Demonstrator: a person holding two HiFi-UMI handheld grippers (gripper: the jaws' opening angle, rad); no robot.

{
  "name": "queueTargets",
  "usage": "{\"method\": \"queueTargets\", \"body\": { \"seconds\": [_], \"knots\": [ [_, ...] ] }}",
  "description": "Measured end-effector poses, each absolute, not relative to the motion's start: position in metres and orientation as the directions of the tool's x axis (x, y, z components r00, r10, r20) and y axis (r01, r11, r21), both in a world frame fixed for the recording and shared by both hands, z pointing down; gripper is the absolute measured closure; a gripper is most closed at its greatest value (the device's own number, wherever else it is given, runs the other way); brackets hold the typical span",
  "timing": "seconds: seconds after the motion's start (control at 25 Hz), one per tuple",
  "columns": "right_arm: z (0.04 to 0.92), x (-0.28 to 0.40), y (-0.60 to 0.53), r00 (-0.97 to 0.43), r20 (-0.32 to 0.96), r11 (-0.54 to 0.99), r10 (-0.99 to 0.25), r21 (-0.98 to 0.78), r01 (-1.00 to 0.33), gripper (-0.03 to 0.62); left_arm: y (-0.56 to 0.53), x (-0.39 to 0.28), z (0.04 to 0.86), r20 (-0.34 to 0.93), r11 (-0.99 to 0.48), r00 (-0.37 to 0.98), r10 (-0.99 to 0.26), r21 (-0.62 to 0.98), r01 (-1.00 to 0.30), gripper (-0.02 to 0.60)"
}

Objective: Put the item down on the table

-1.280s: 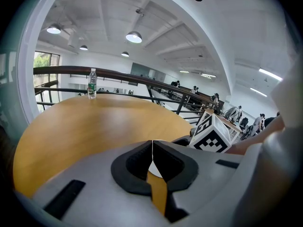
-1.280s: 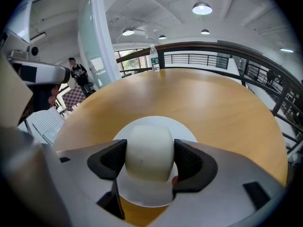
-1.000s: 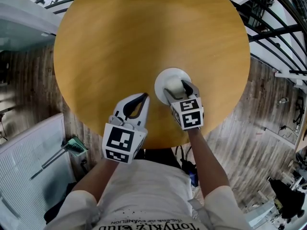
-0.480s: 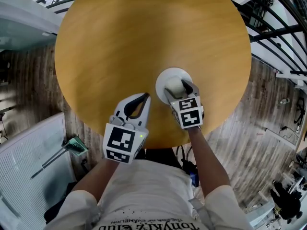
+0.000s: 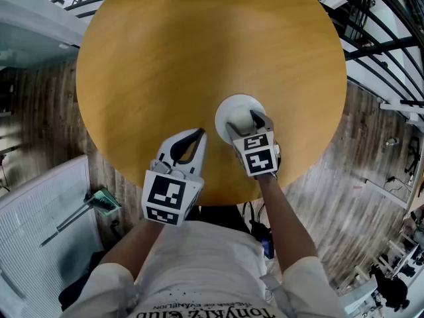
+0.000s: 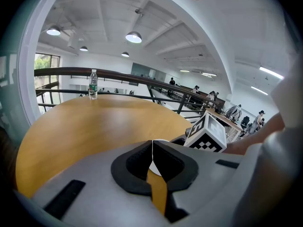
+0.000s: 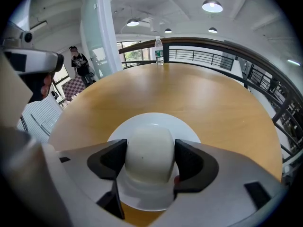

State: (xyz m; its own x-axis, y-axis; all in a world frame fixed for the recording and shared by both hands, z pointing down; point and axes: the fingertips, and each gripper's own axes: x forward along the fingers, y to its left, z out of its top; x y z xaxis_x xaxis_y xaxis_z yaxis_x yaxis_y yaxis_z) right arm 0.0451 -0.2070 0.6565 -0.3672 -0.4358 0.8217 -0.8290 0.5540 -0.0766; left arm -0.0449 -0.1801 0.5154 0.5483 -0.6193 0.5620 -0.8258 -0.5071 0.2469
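Note:
A white rounded cup (image 7: 149,148) sits over a white saucer (image 7: 151,119) on the round wooden table (image 5: 199,45). My right gripper (image 7: 150,163) is shut on the cup, one jaw against each of its sides. In the head view the saucer (image 5: 228,108) lies near the table's front right edge, with the right gripper (image 5: 244,122) over it. My left gripper (image 5: 198,133) hovers just left of the saucer, above the table's front edge. Its jaws are shut with nothing between them, as the left gripper (image 6: 152,148) view shows.
A water bottle (image 7: 159,44) stands at the table's far edge, by a dark railing (image 7: 213,44). Wooden floor surrounds the table, with a white ribbed panel (image 5: 33,244) at the lower left. A person (image 7: 78,60) stands in the background.
The right gripper's marker cube has shifted very slightly; the cup, the saucer and the left gripper stay where they were.

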Motion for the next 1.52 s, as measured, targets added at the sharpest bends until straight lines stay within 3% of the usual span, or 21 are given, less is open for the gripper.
{"method": "queueTargets", "body": {
  "seconds": [0.68, 1.16, 1.28, 1.52],
  "knots": [
    [0.635, 0.049, -0.208, -0.397, 0.785, 0.537, -0.475, -0.099, -0.838, 0.279, -0.176, -0.051, 0.506, 0.554, -0.514, 0.546, -0.629, 0.231, -0.826, 0.558],
    [0.561, 0.04, -0.179, -0.467, 0.685, 0.544, -0.56, -0.121, -0.83, 0.288, -0.157, -0.057, 0.472, 0.525, -0.545, 0.547, -0.652, 0.177, -0.819, 0.558],
    [0.538, 0.039, -0.164, -0.465, 0.654, 0.545, -0.597, -0.096, -0.833, 0.409, -0.148, -0.056, 0.465, 0.517, -0.555, 0.554, -0.652, 0.171, -0.814, 0.558],
    [0.507, 0.043, -0.13, -0.476, 0.62, 0.529, -0.624, -0.113, -0.841, 0.545, -0.129, -0.047, 0.457, 0.515, -0.581, 0.567, -0.643, 0.155, -0.799, 0.558]
  ]
}}
